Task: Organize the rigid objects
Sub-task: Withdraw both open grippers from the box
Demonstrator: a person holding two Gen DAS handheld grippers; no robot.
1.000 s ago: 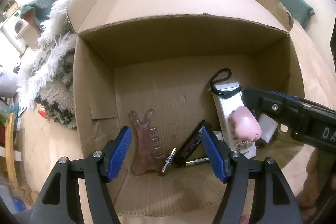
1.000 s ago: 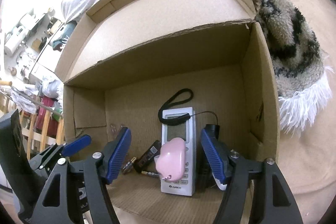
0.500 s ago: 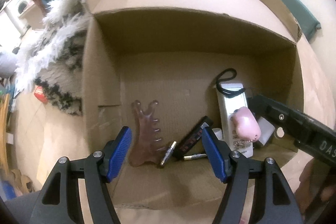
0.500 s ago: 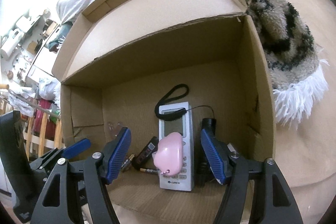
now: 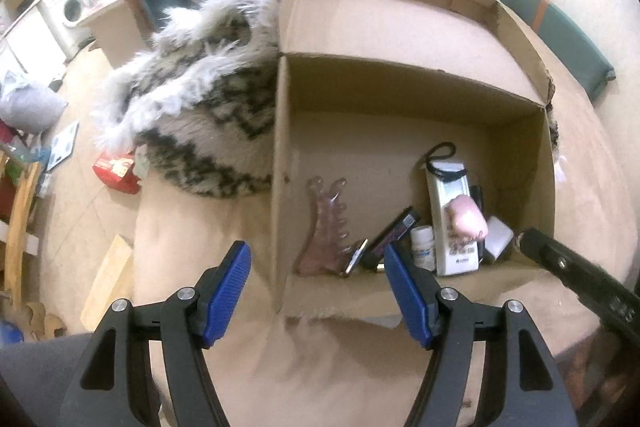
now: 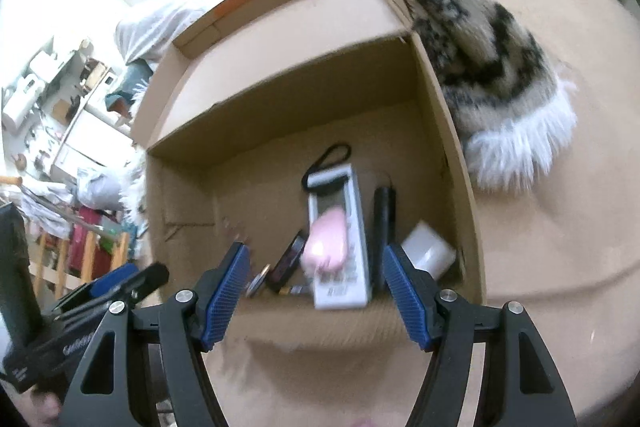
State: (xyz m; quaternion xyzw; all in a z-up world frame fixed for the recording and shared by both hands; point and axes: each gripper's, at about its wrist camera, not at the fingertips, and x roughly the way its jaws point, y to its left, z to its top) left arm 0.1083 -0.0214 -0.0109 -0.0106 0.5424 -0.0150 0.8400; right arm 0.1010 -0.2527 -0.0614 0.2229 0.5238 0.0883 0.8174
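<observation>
My left gripper (image 5: 318, 291) hung wide apart and empty above the near edge of the cardboard box (image 5: 282, 155); my right gripper (image 6: 316, 291) gaped likewise, holding nothing; inside the box lay the white remote (image 5: 454, 227) with a pink case (image 5: 466, 217) on it, a translucent pink comb (image 5: 326, 231) left of them, a small white bottle (image 5: 423, 247) between.

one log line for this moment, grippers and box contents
left gripper: open, empty | right gripper: open, empty | cardboard box: holds remote, pink object, comb
</observation>
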